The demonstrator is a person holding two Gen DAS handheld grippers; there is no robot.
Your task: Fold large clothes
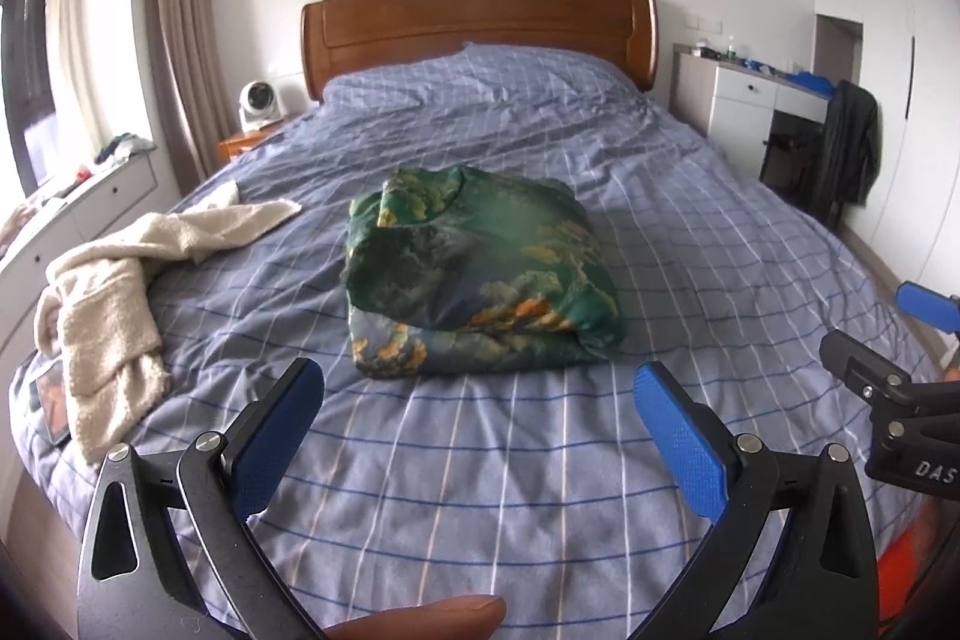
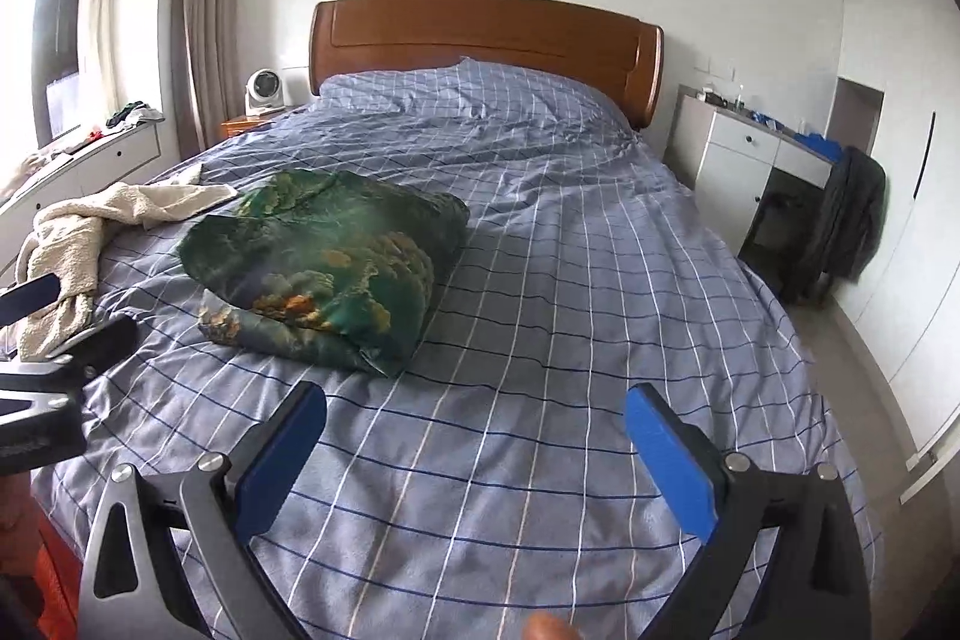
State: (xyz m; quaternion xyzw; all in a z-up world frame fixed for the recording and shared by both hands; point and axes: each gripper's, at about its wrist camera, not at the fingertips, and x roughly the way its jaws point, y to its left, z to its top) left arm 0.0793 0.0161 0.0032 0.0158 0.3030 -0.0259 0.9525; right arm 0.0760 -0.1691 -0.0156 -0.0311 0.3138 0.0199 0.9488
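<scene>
1. Bedding first: the wide bed with its blue-grey checked cotton cover (image 1: 690, 232) fills both views, running back to a curved brown wooden headboard (image 1: 480, 22).
2. The green satin garment printed with orange and yellow clouds (image 1: 480, 274) lies near the middle of the bed as a squarish, puffy bundle. It looks folded already, so I judge this piece finished.
3. The cream fleecy robe-like garment (image 1: 114, 292) sprawls unfolded along the bed's left edge, well apart from the green bundle. It is probably the next piece; the next move calls for reaching left, taking it by two edges and spreading it flat on the bare cover.
4. The left gripper (image 1: 477, 418) hovers above the cover just short of the green bundle, its blue-padded jaws spread wide, holding and touching nothing.
5. The right gripper (image 2: 474, 436) hangs over bare cover to the right of the bundle, jaws equally wide apart and empty.
</scene>
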